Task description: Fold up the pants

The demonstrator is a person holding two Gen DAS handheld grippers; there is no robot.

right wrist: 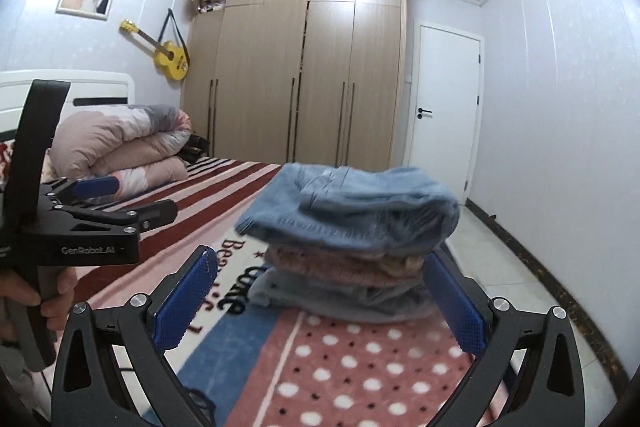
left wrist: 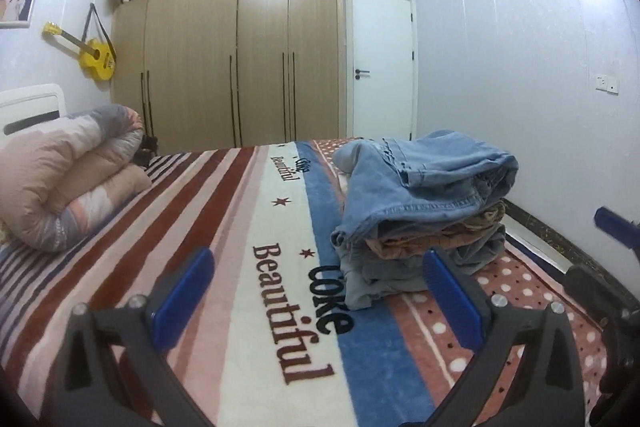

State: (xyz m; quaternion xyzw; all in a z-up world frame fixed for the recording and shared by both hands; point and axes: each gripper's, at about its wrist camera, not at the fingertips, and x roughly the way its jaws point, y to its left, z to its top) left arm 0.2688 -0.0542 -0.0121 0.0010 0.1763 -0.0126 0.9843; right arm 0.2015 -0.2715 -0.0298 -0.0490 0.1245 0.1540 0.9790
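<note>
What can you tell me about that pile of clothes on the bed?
The pile of folded clothes sits on the patterned blanket near the bed's right edge. Blue denim jeans lie on top, loosely folded and bulging; under them is a brownish-pink garment, then greyish-blue fabric at the bottom. Both tongs, left and right, are open just before it, holding nothing.

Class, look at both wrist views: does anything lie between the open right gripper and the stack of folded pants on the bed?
Nothing visible does. The right gripper is open straight toward the stack of folded pants, with only bare blanket between; the left gripper is off to the side.
</note>
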